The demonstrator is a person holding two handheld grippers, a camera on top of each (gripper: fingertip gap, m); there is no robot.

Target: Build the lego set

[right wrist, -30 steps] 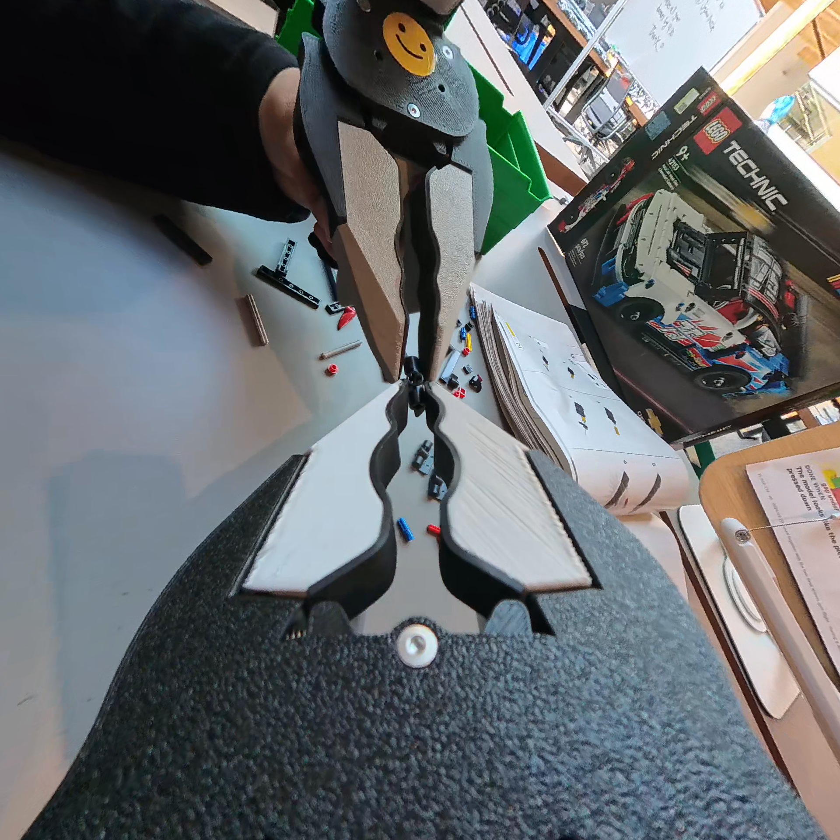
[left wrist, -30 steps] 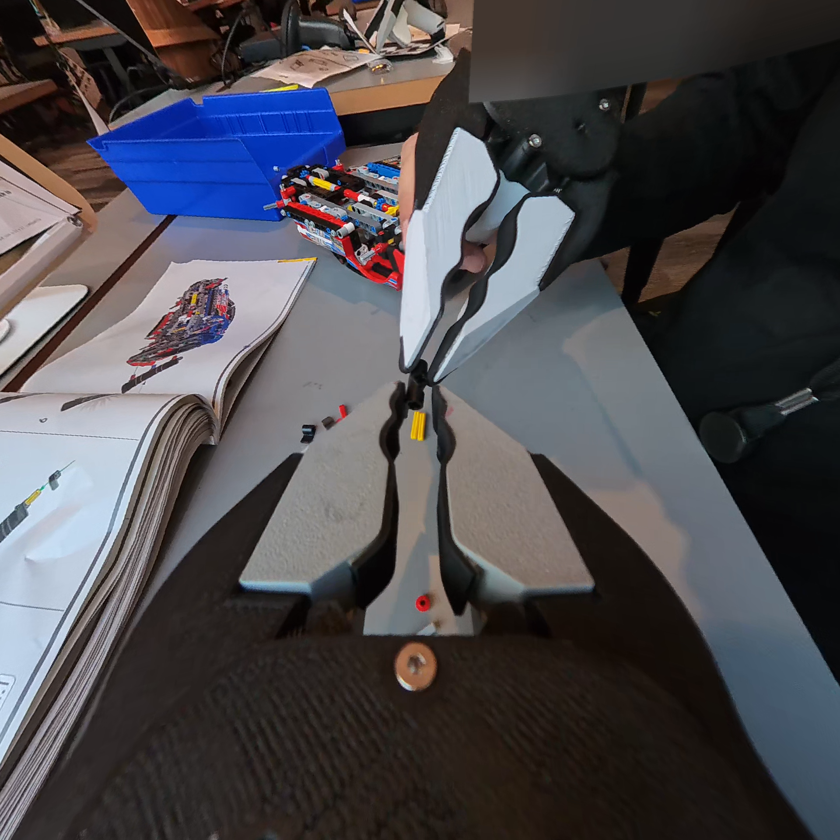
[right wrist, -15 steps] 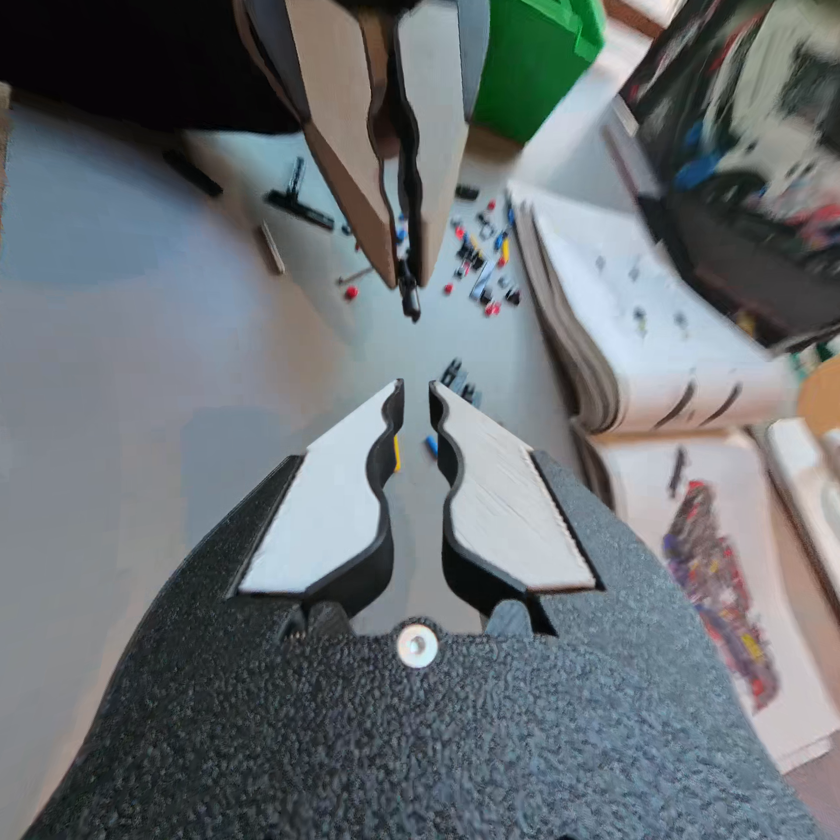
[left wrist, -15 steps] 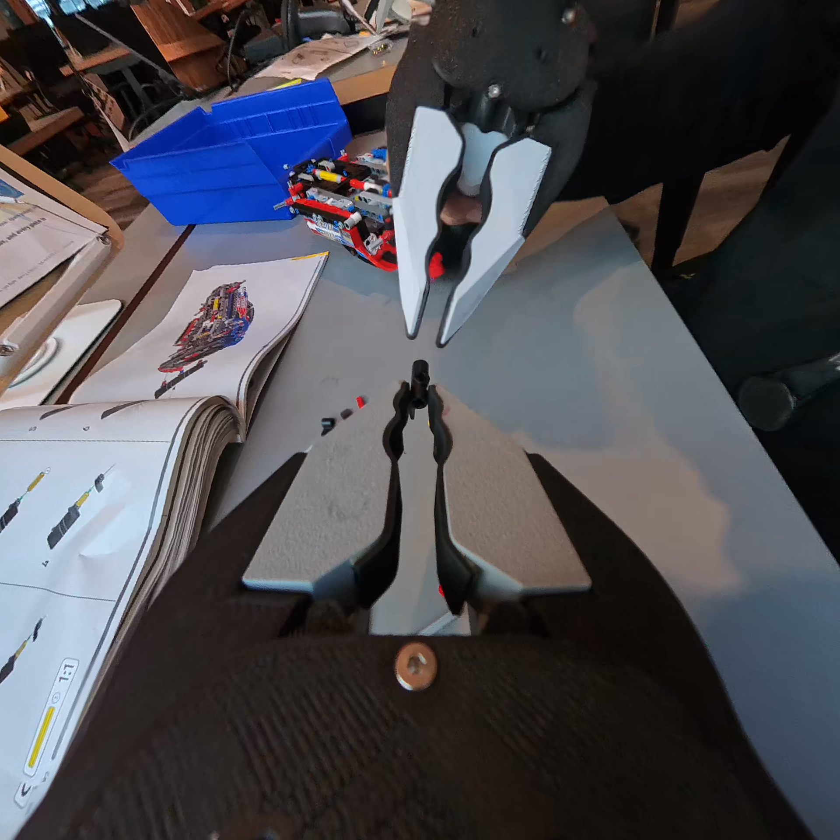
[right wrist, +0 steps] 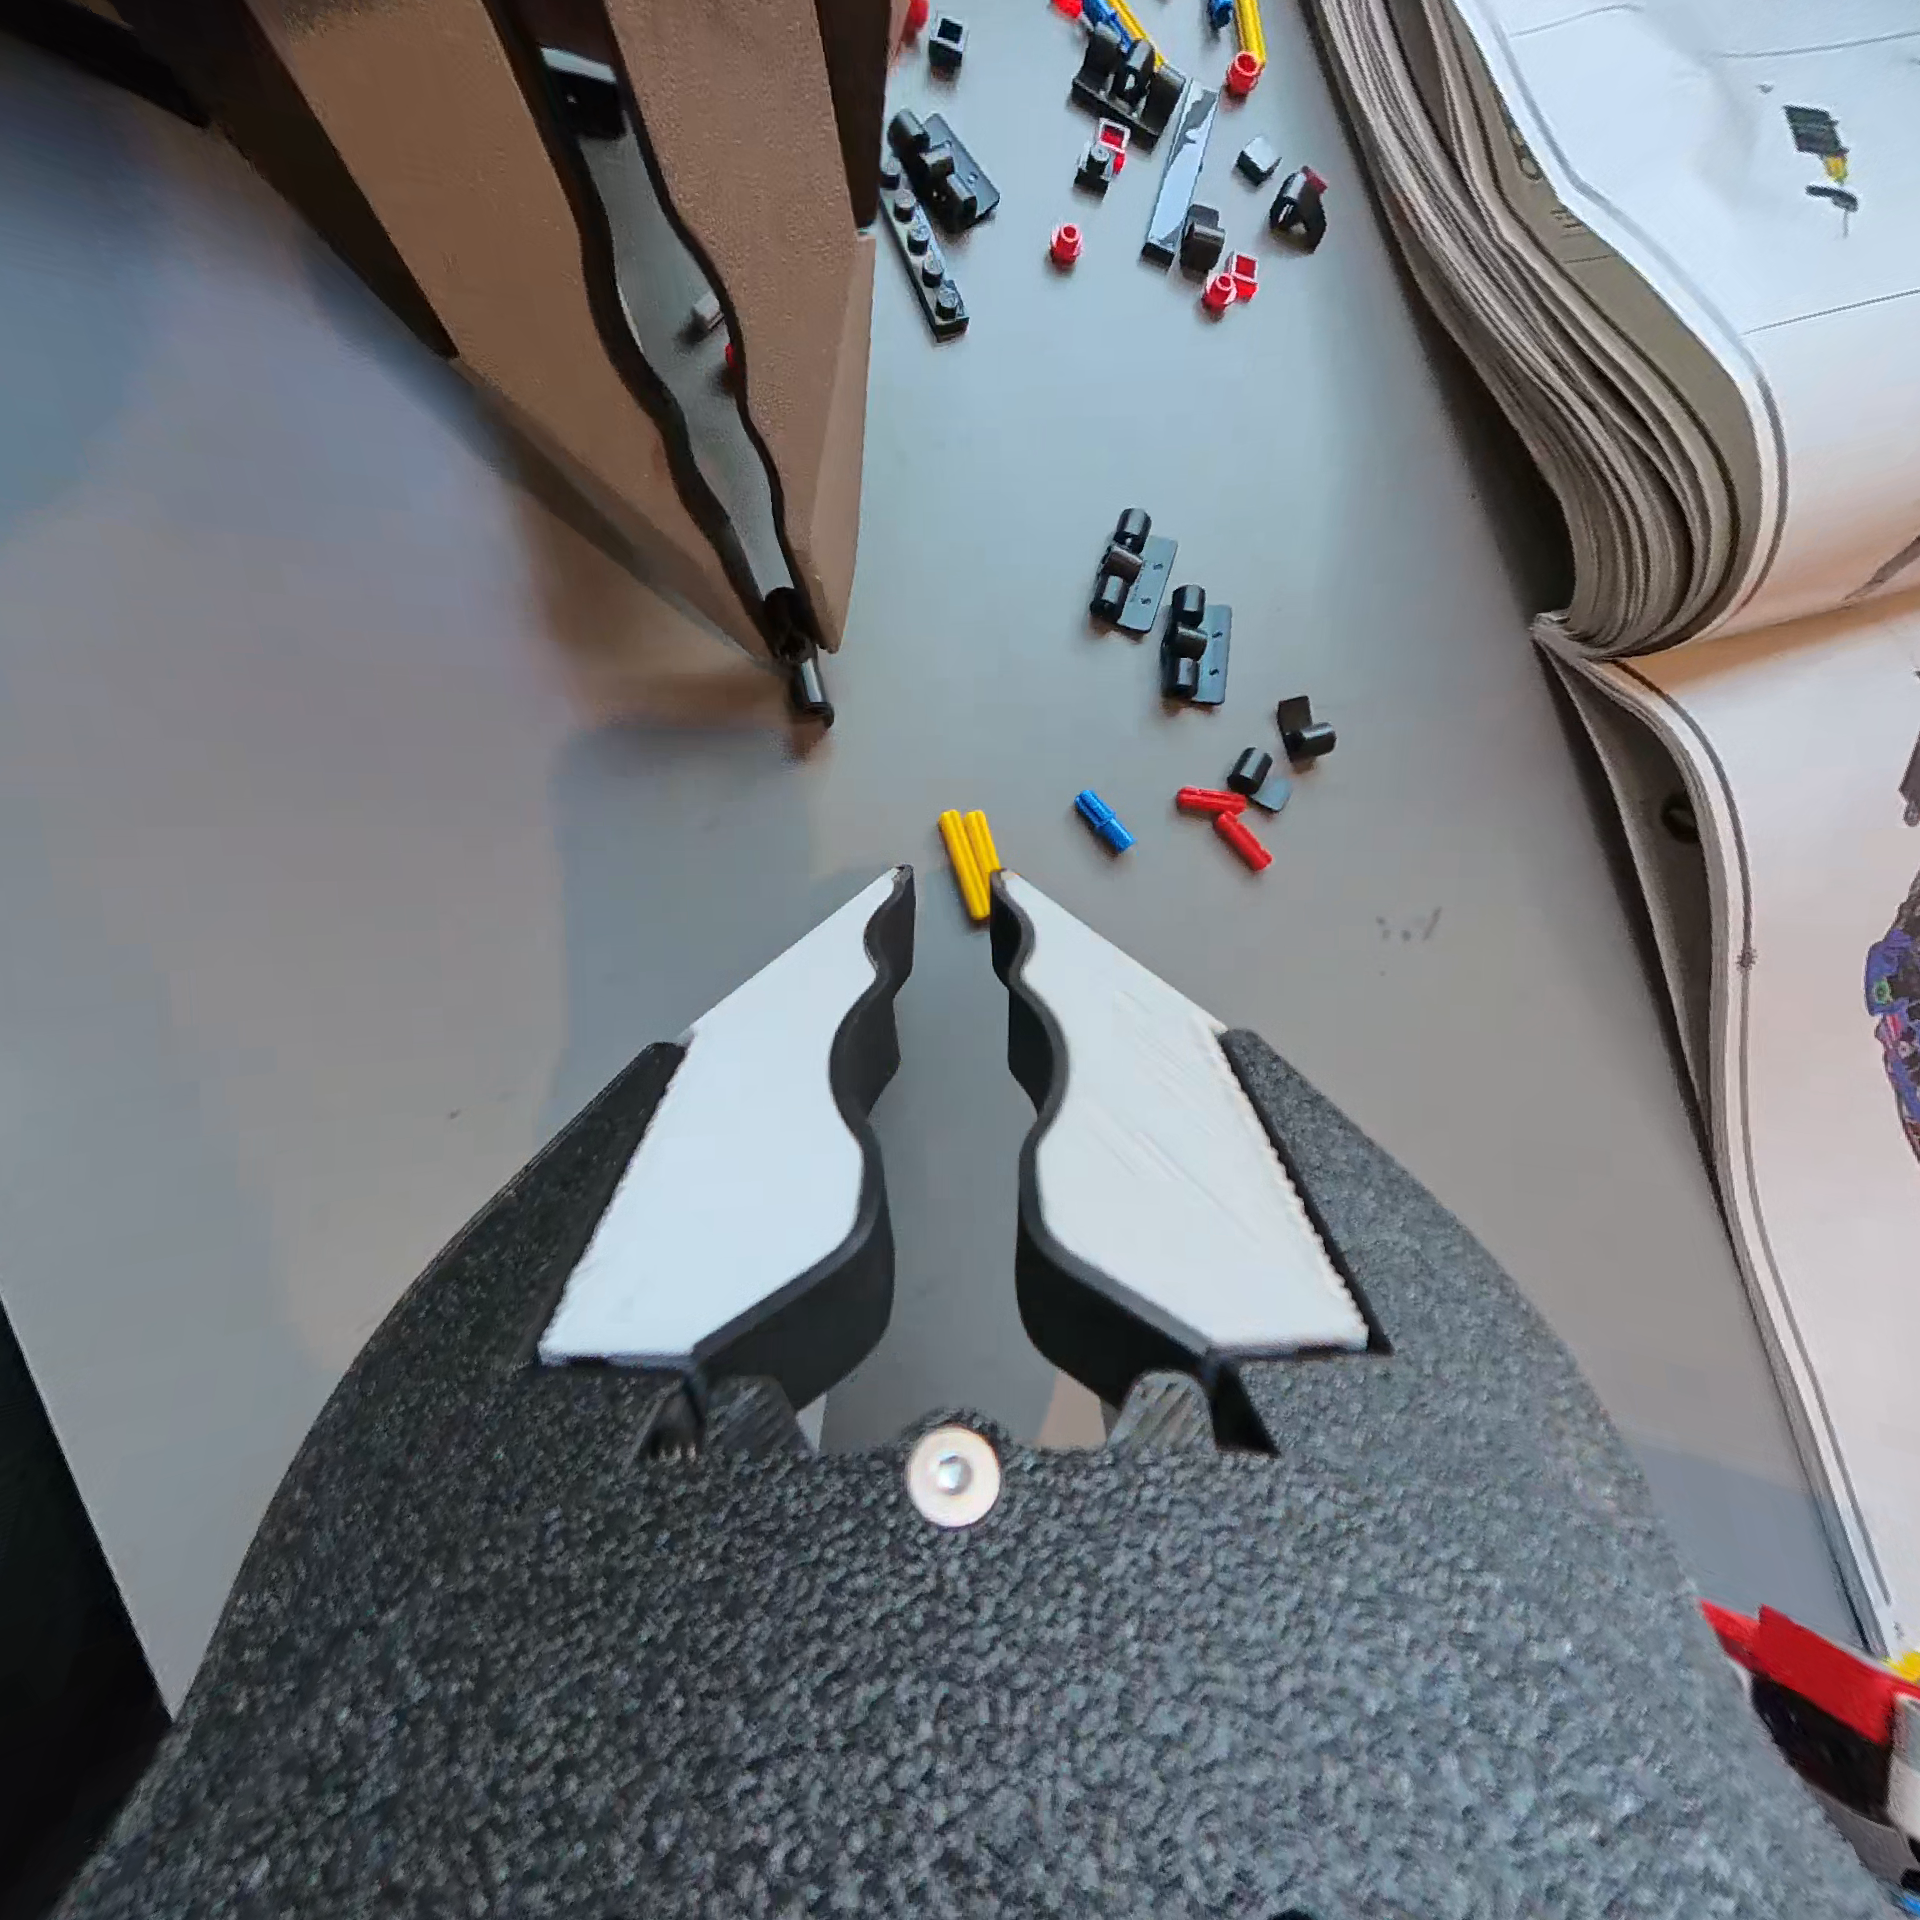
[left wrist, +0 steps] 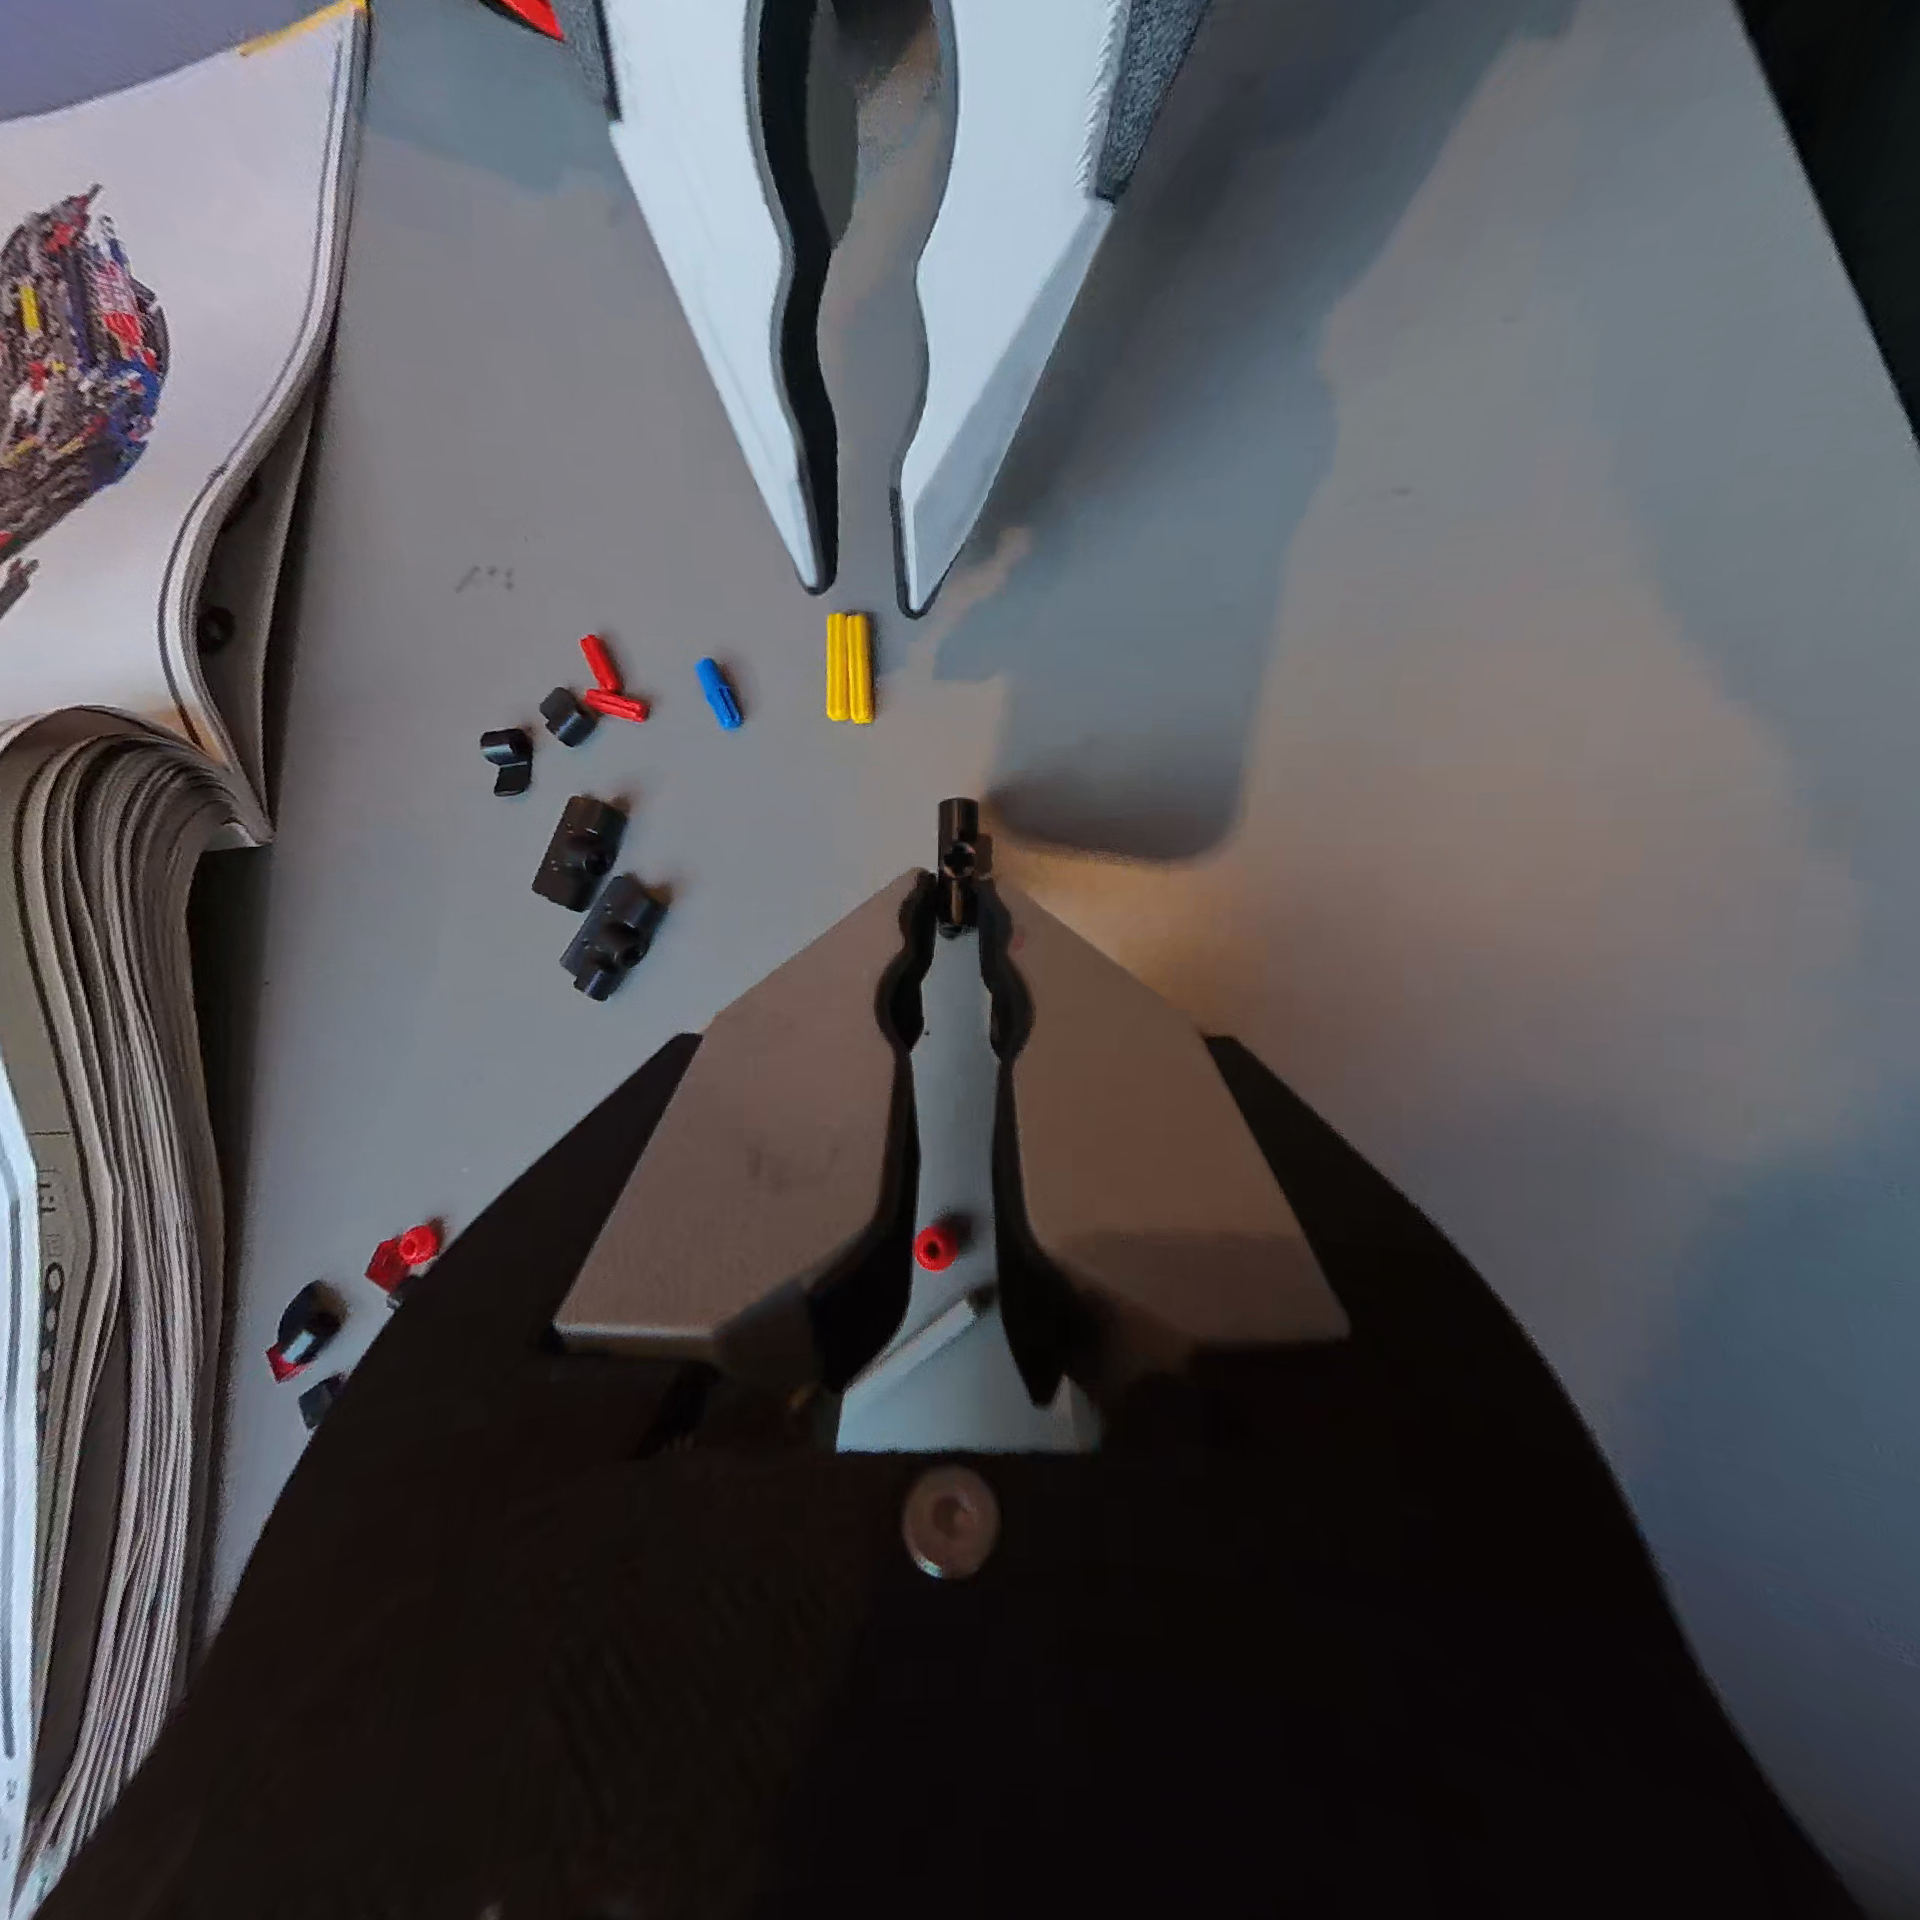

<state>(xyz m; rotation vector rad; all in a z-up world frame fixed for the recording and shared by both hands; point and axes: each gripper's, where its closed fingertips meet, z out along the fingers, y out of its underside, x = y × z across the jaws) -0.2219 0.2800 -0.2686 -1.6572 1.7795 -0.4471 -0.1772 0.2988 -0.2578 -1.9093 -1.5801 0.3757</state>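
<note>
Now the two grippers are parted: a second ago they were tip to tip around the small black connector (left wrist: pixel 956 862), and that piece is kept by the left gripper (left wrist: pixel 954 896) alone, pinched at the very tips of its nearly closed jaws and held just above the grey tabletop (left wrist: pixel 1455 727). The right gripper (right wrist: pixel 951 878) has been released from it and lowered toward the loose parts; its jaws are set narrowly apart and empty, with the pair of yellow axles (right wrist: pixel 968 860) lying just beyond the tips, close against the right fingertip. Contact with the axles cannot be made out. A blue pin (right wrist: pixel 1101 821) and two red pins (right wrist: pixel 1226 821) lie a little further right, black brackets (right wrist: pixel 1164 613) beyond them, and the open instruction booklet (right wrist: pixel 1662 364) at the right edge. The handover looks finished, so a yellow axle is judged to be the next pick, presumably for pushing into the held connector. A slight shift rightward is needed to straddle one axle only.
</note>
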